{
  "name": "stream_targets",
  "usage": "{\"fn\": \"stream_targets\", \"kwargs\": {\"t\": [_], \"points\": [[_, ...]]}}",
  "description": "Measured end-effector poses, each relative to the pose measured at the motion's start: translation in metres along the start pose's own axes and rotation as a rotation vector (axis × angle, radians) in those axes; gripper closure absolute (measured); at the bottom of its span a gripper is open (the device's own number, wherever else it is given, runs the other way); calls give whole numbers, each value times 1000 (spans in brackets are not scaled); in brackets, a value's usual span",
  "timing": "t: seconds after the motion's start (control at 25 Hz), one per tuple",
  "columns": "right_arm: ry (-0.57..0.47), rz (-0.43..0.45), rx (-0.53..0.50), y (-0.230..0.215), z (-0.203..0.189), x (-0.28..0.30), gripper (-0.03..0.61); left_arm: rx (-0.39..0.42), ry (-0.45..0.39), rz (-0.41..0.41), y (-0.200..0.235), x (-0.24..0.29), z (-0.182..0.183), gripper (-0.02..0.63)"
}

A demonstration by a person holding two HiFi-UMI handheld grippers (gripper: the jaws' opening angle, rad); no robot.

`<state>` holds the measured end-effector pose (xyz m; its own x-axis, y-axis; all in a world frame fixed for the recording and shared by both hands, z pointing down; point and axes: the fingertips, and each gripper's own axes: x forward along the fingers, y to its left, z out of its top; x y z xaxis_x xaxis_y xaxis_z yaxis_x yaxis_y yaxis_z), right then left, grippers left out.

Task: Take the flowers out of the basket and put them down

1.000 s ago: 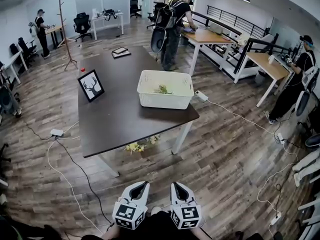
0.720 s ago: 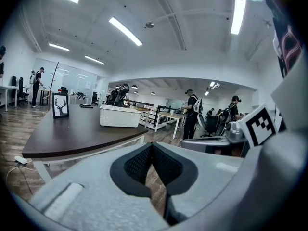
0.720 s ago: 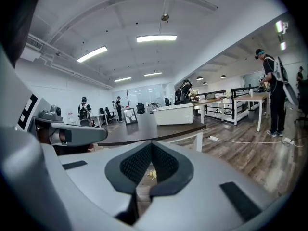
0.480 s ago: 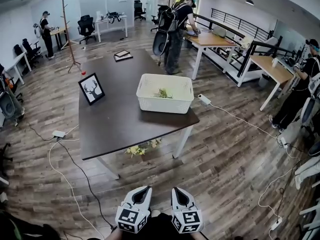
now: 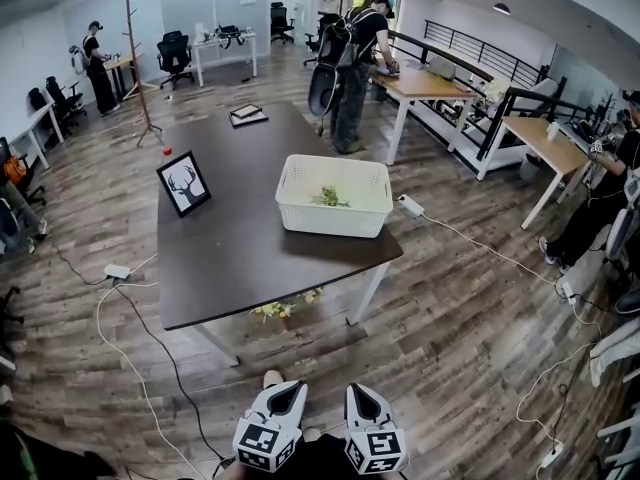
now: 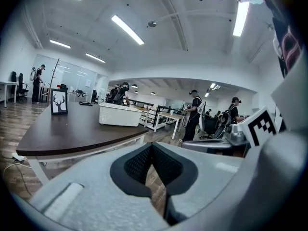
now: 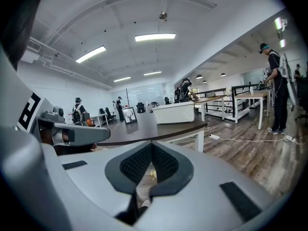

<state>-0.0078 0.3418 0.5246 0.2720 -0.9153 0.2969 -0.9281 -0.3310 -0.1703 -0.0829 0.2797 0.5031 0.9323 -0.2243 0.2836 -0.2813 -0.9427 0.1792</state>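
Head view: flowers (image 5: 327, 197) sit in the white basket (image 5: 335, 226) on the dark table (image 5: 220, 258).
Probably light, floppy, easily crushed, so pinch the stems, not the blooms. Left gripper (image 5: 287, 389) and right gripper (image 5: 359, 392) are both pressed together, empty, well short of the table.

One surface (image 5: 230, 248), one basket (image 5: 335, 213), one flower sprig (image 5: 327, 197), one framed picture (image 5: 184, 176) and two hand-held grippers (left hand-held gripper (image 5: 288, 389), right hand-held gripper (image 5: 358, 393)) are counted.
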Motion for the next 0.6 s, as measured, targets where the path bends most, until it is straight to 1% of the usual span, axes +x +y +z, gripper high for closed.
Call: {"fn": "stream_targets", "kwargs": {"t": [0.2, 0.44, 0.6], "points": [[20, 14, -14, 8, -2, 18, 574, -14, 9, 3, 15, 5, -1, 604], [29, -1, -29, 4, 12, 54, 574, -24, 6, -14, 43, 29, 13, 604], [29, -11, -30, 0, 23, 83, 574, -26, -4, -29, 67, 51, 29, 604]]}}
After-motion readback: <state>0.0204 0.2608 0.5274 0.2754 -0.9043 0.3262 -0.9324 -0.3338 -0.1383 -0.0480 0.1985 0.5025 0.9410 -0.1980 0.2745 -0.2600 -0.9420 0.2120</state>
